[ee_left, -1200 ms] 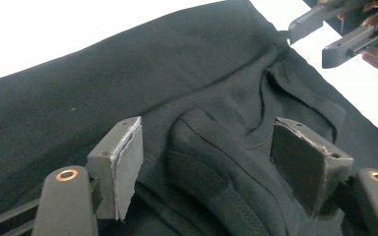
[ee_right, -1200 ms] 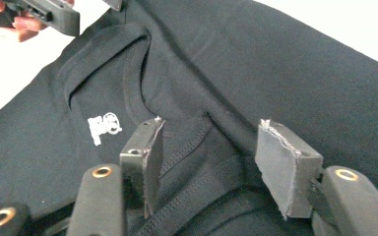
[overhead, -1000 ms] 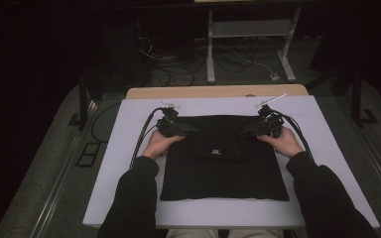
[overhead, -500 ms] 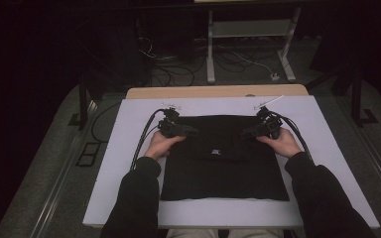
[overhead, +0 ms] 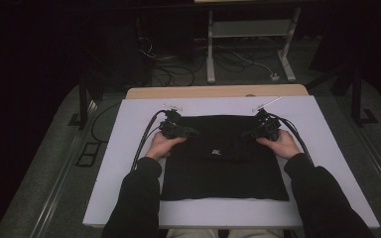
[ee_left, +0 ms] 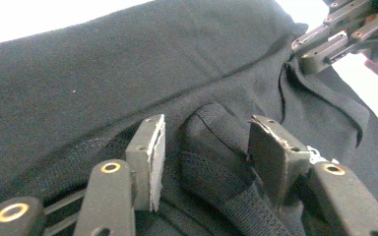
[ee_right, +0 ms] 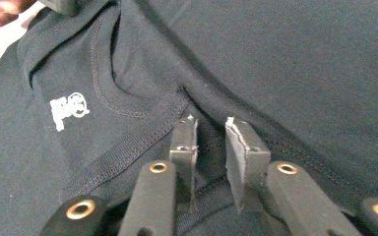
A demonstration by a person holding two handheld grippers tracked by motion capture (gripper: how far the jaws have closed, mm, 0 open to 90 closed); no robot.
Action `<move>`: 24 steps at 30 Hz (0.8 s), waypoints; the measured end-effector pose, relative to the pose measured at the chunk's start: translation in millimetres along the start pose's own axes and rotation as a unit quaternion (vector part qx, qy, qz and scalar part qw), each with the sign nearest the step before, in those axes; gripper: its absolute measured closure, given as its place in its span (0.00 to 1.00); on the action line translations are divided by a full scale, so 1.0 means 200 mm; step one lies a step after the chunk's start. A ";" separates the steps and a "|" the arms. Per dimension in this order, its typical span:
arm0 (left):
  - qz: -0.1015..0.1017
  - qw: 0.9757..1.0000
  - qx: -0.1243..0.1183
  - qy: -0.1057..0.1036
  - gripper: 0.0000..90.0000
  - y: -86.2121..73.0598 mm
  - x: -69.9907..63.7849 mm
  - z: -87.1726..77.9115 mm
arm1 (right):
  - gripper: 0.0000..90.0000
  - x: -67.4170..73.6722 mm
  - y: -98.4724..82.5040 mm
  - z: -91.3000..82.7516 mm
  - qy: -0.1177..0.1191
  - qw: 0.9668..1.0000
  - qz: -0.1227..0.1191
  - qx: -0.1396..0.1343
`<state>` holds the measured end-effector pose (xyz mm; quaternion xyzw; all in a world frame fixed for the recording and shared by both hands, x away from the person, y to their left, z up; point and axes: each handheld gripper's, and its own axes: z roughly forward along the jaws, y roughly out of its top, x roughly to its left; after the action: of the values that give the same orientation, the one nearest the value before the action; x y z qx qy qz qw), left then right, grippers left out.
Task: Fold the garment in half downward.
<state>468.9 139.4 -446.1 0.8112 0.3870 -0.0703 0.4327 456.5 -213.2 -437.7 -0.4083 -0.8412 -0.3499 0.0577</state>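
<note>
A black garment [overhead: 223, 163] lies folded flat on the white table [overhead: 327, 129], a small white logo [overhead: 217, 152] near its middle. My left gripper [overhead: 193, 132] lies on the garment's far left corner. In the left gripper view its jaws have just been closing around a raised fold of ribbed hem [ee_left: 211, 157], with a gap still showing at one pad. My right gripper [overhead: 245, 134] lies on the far right corner. Its jaws have also been closing, and its pads [ee_right: 243, 147] now pinch a narrow fold of hem.
A wooden board [overhead: 218, 91] borders the table's far edge. Cables [overhead: 144, 144] trail from both grippers over the table. On the dark floor beyond are more cables and a white frame [overhead: 250, 34]. Bare white table surrounds the garment.
Both hands stay at the garment's far corners. The right gripper has shifted slightly inward and nearer; the left has barely moved.
</note>
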 end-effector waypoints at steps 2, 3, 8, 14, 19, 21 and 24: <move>0.002 1.000 0.000 0.004 0.58 0.00 0.00 0.00 | 0.86 0.00 0.00 0.00 0.001 1.000 0.001 0.003; 0.001 1.000 0.000 0.004 0.60 0.00 0.00 0.01 | 0.88 0.00 0.00 0.00 0.003 1.000 0.000 0.004; 0.008 1.000 0.005 0.015 0.71 -0.01 -0.01 0.03 | 0.91 -0.01 0.00 0.00 0.007 1.000 -0.001 0.003; 0.019 0.999 0.003 0.030 0.87 0.00 -0.03 0.04 | 0.92 0.00 -0.01 0.00 0.006 1.000 -0.003 0.003; 0.035 0.999 0.007 0.037 0.92 0.00 -0.04 0.02 | 0.93 0.01 -0.01 -0.01 0.002 1.000 -0.009 0.002; 0.037 0.999 0.005 0.037 0.93 0.01 -0.05 0.01 | 0.93 0.01 -0.01 -0.01 0.001 1.000 -0.012 0.001; 0.039 0.999 0.003 0.035 0.93 0.01 -0.06 0.00 | 0.93 0.02 -0.01 -0.02 0.002 1.000 -0.016 -0.001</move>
<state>463.1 132.0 -439.8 0.8290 0.3697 -0.0256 0.4188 452.3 -213.6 -434.6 -0.3938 -0.8475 -0.3519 0.0532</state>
